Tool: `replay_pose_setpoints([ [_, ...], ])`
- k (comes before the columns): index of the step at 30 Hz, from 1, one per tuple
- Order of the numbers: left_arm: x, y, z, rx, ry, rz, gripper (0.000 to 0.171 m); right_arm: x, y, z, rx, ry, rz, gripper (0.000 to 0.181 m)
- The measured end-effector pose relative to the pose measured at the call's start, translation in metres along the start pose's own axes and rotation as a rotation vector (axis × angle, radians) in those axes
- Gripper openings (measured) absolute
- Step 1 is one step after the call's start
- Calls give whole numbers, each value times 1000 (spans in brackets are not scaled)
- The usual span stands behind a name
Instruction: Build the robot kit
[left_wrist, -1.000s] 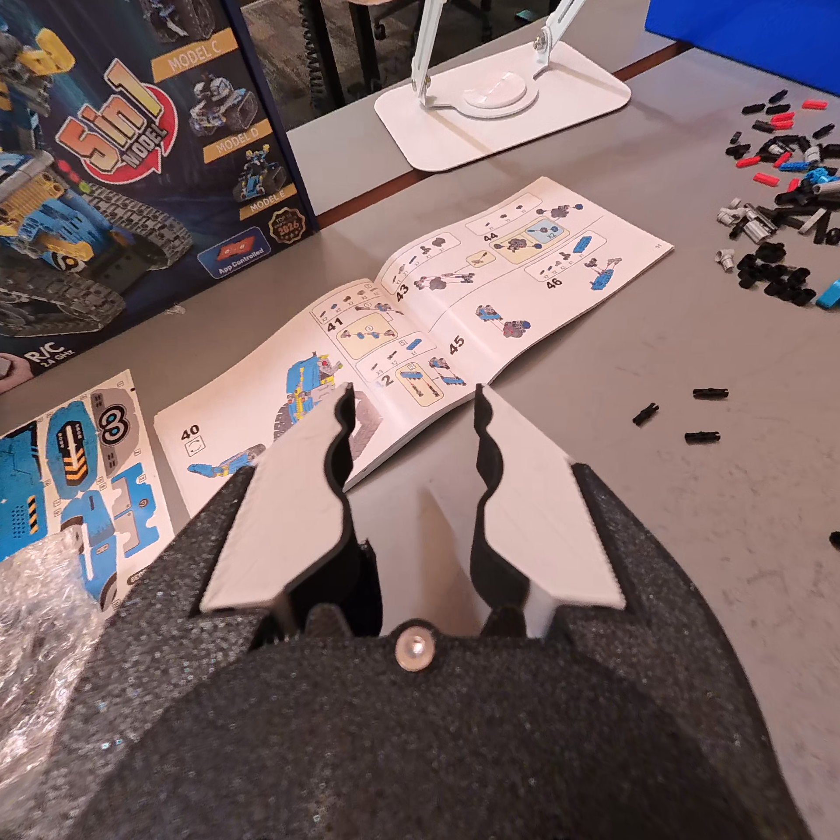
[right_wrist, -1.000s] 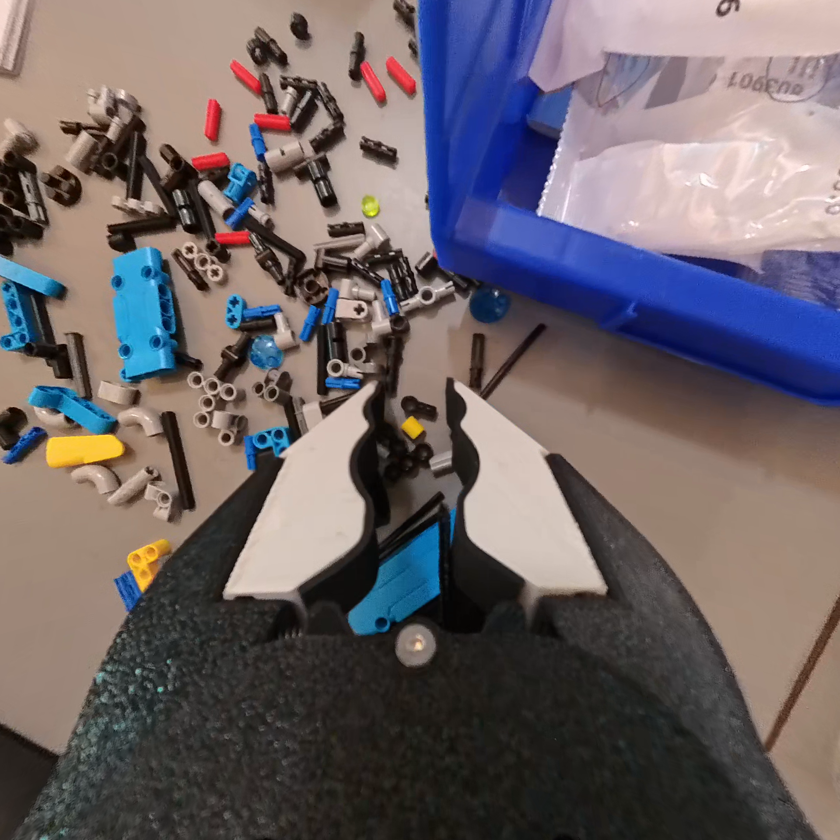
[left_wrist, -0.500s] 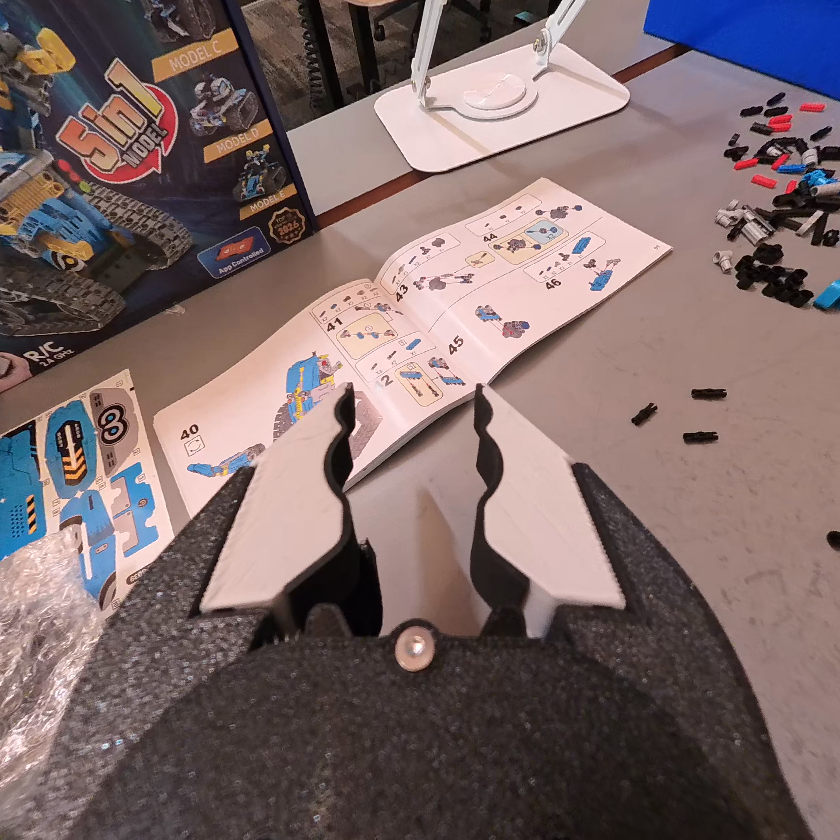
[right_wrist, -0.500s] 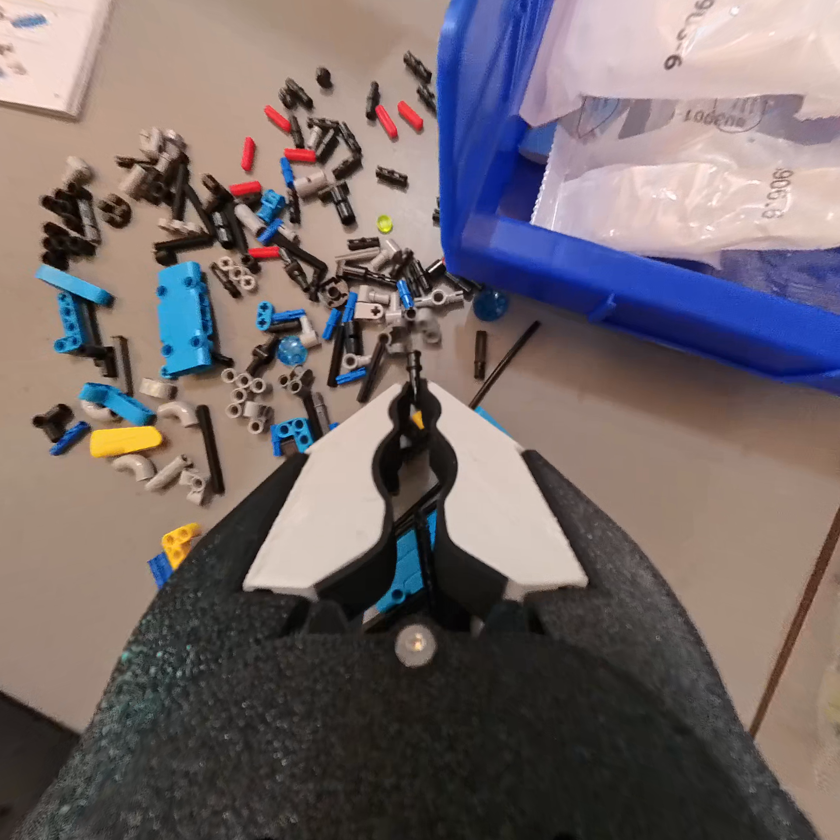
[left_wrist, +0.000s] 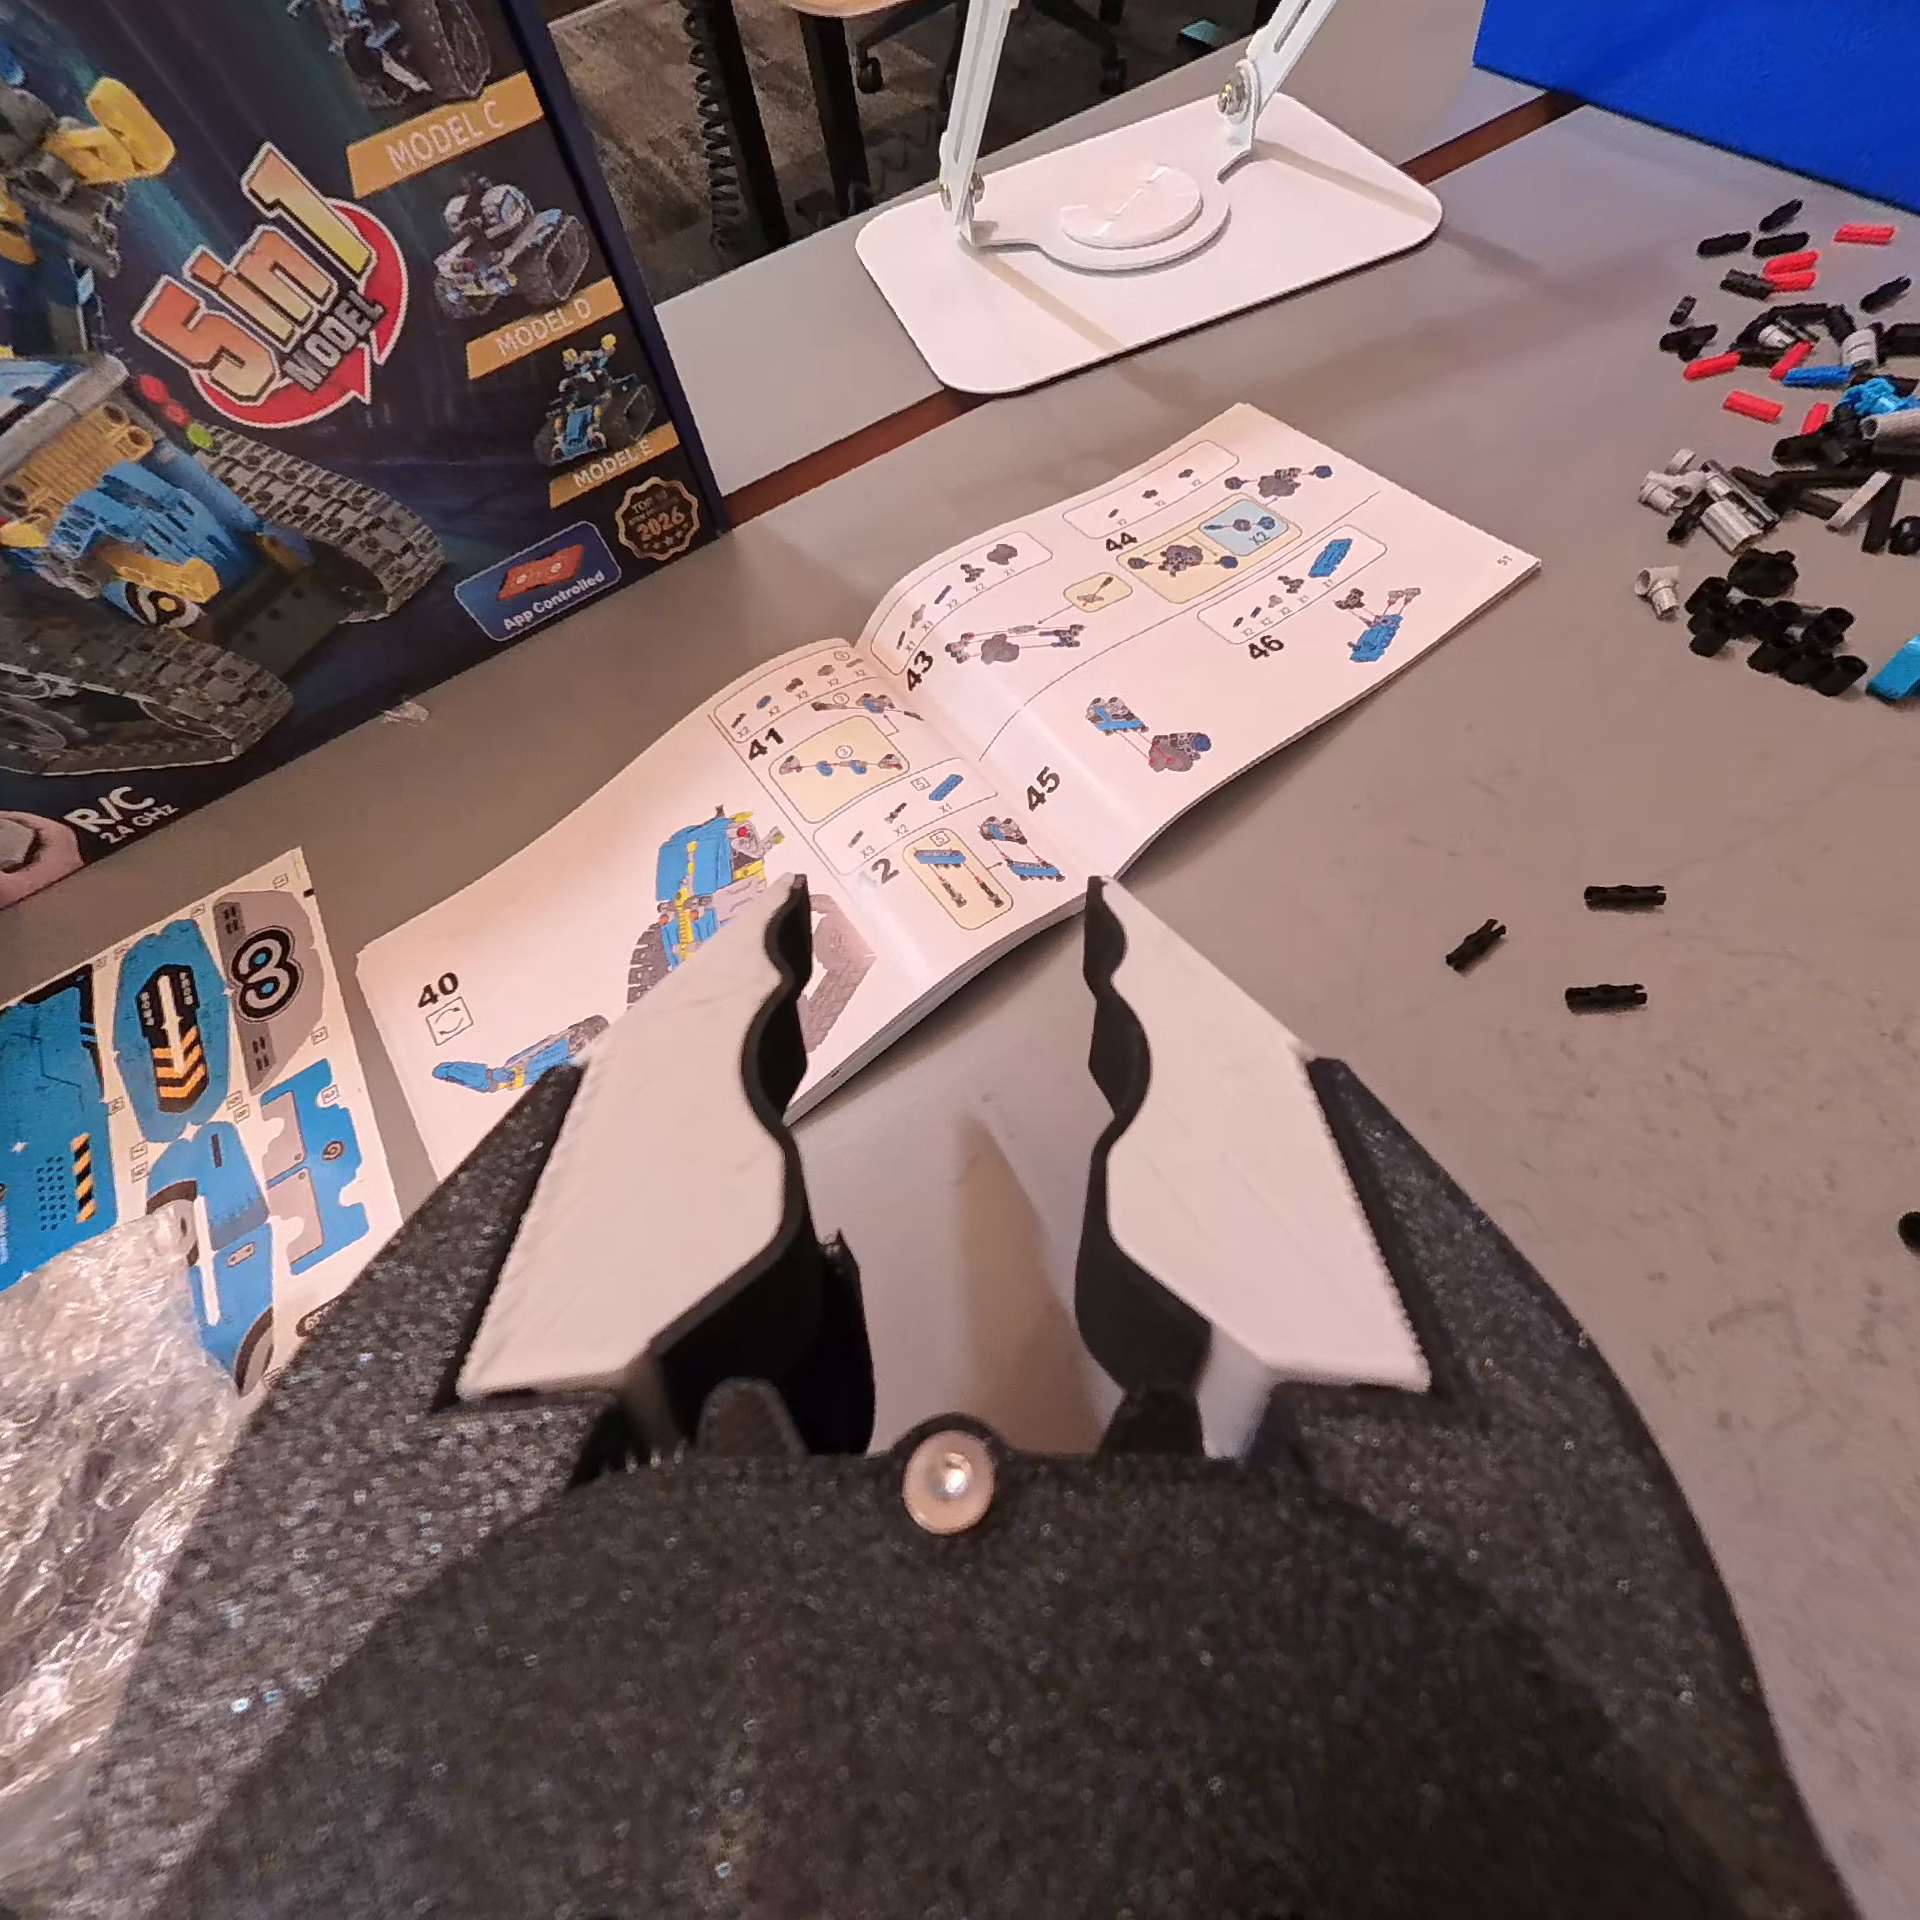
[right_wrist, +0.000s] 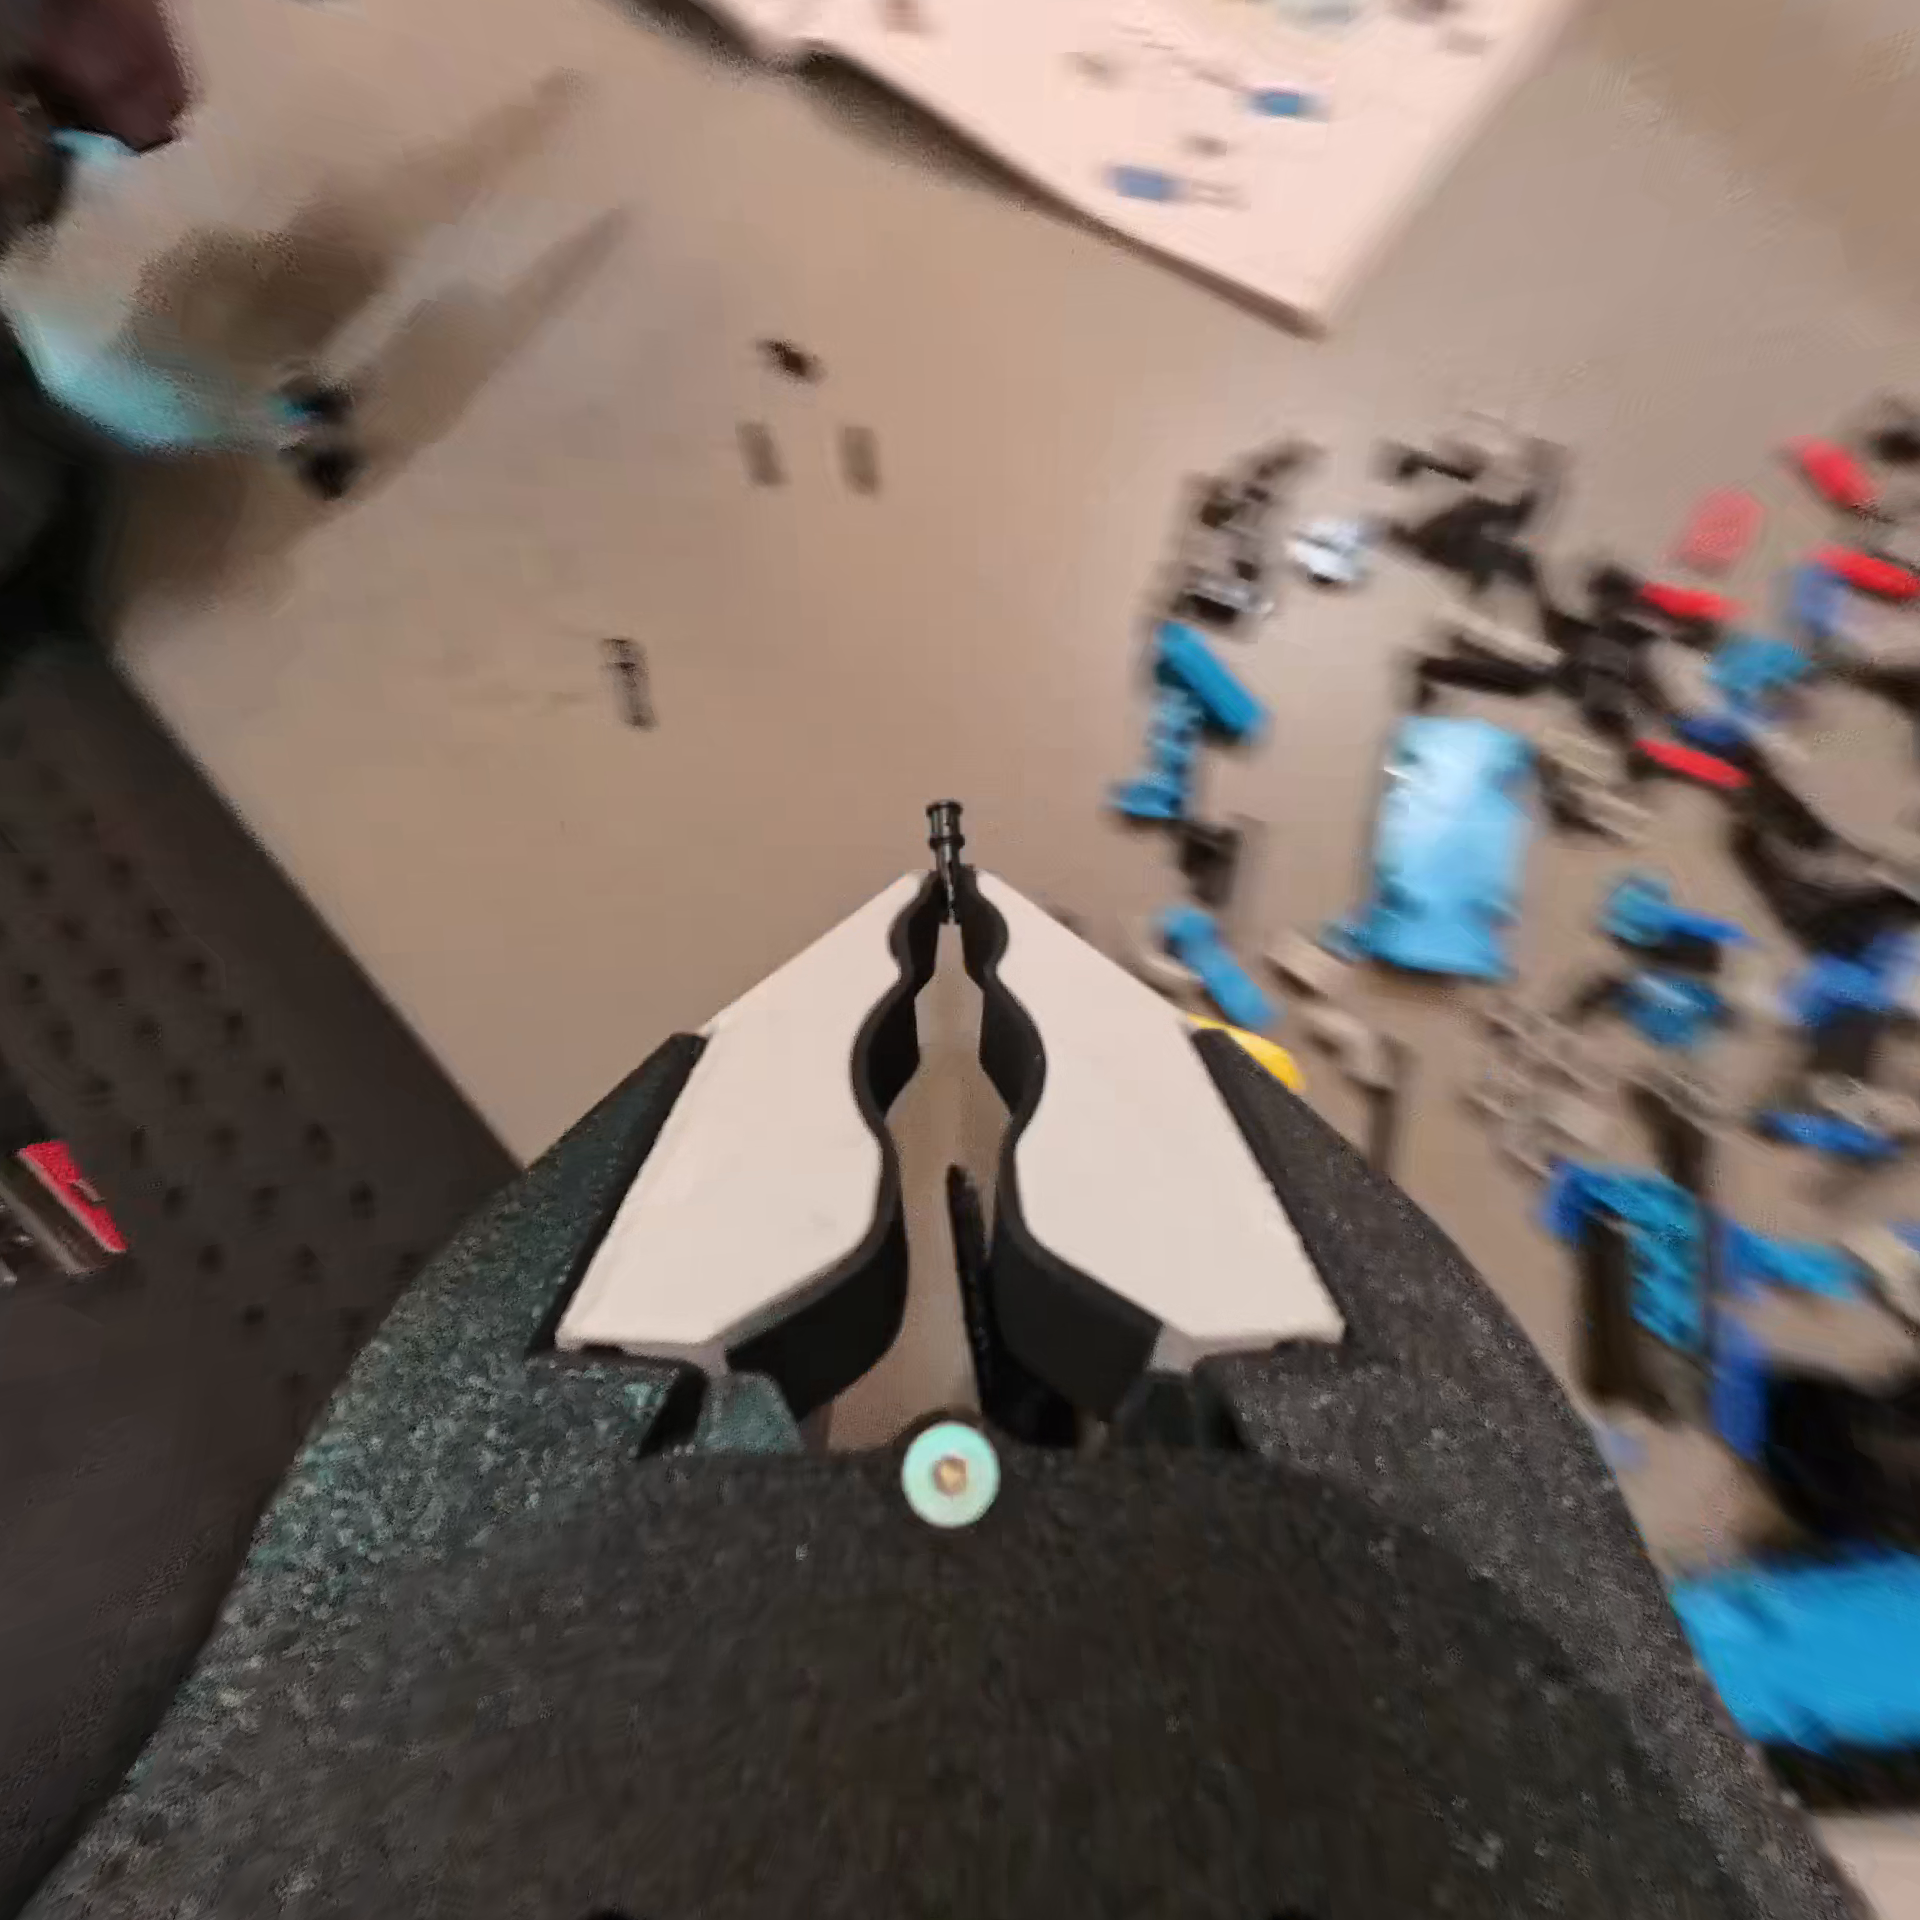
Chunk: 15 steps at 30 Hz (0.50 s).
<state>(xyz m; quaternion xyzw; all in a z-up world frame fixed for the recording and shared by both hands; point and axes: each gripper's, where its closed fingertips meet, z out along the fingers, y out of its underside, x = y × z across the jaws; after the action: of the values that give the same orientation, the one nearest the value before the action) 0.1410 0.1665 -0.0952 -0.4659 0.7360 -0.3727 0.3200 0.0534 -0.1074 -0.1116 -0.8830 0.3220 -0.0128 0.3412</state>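
A small black pin (right_wrist: 945, 844) is sticking out from the tips of the right gripper (right_wrist: 948, 883), which is clenching it above the grey tabletop (right_wrist: 727, 644). Loose blue, black and red parts (right_wrist: 1558, 831), blurred, are lying on the tabletop beside it. The left gripper (left_wrist: 943, 904) is staying released and empty, its tips hanging over the near edge of the open instruction booklet (left_wrist: 1039, 707). Three black pins (left_wrist: 1600, 945) are lying apart nearby.

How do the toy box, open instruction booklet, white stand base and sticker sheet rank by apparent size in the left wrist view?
1. Toy box, though cropped.
2. Instruction booklet.
3. White stand base and sticker sheet: too close to rank; the sheet is nearer, cropped and partly hidden.
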Motion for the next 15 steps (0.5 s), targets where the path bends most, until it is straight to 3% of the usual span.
replay_pose_setpoints([
  [3, 1, 0, 0, -1, 5, -2, 52, -57, -8, 36, -11, -67, -89, 3],
  [6, 2, -2, -1, 4, 5, 7, 52, -55, -11, 60, -47, 28, -127, 3],
  [10, 1, -5, -3, 14, -2, 7, 52, -67, -9, 84, -96, -54, -118, 3],
  [15, -2, -1, -2, 1, 1, -20, 53, -66, -11, 90, -93, -57, -127, 3],
])
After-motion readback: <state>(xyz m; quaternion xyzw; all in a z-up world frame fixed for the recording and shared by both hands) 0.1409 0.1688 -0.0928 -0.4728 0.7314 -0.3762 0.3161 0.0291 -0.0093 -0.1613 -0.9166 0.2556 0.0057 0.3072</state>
